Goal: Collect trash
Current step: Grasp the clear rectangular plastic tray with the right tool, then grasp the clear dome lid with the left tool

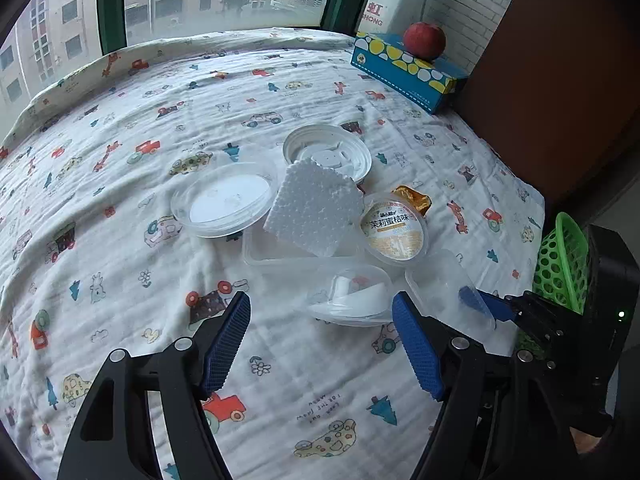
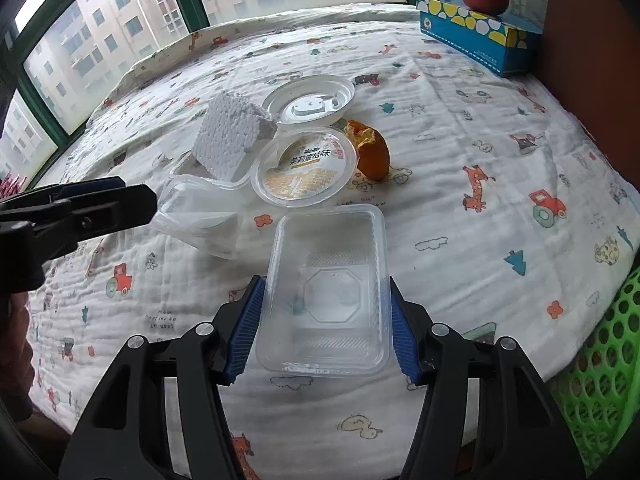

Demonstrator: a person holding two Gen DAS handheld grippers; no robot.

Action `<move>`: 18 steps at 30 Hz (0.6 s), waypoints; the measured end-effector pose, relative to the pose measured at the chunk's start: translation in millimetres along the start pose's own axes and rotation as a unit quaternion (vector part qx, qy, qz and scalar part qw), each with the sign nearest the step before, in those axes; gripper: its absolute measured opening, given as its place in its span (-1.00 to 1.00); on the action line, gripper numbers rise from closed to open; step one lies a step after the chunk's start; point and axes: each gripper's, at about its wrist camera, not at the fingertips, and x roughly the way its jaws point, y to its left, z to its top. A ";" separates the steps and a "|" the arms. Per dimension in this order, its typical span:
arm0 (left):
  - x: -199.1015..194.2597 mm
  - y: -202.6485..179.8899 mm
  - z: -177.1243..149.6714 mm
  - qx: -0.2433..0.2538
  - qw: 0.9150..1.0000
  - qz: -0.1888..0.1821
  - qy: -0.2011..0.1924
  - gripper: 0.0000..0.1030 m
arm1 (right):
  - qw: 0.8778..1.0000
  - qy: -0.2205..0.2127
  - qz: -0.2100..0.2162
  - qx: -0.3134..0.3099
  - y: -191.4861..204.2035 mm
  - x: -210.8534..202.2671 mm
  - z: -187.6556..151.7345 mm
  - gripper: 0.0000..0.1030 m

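Right claw: your right claw is clamped on the clear rectangular tray, blue pads pressed on both its long sides.
Left claw: your left claw stands apart over the printed cloth, nothing between its pads; the crumpled clear cup lies just beyond the tips.
Trash pile: foam block, labelled round lid, round clear dish and white round lid crowd together at the middle of the cloth.
Only in your right view: the tray's whole outline and the grip on it; orange peel just right of the labelled lid.
Only in your left view: the round clear dish left of the foam block.
Basket: green basket at the near right edge of the cloth.
Far right: red apple resting on the blue tissue box.
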 end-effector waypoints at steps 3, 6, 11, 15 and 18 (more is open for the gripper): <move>6.0 -5.1 0.0 0.008 1.000 -0.005 0.005 0.37 | 1.000 -0.006 0.004 0.007 -5.0 -11.2 -2.8 0.13; 11.9 -9.8 1.6 0.013 1.000 -0.010 0.011 0.37 | 1.000 -0.013 0.006 0.014 -10.4 -22.7 -6.2 0.13; 26.0 -17.7 3.1 0.026 0.999 -0.012 0.026 0.37 | 0.999 -0.024 0.010 0.029 -19.8 -39.6 -10.9 0.13; 35.5 -20.0 2.5 0.034 0.999 -0.005 0.035 0.37 | 0.999 -0.027 0.009 0.037 -24.9 -48.6 -16.3 0.13; 39.8 -19.5 2.7 0.033 0.999 -0.006 0.037 0.36 | 0.998 -0.028 0.012 0.046 -29.0 -53.6 -21.7 0.13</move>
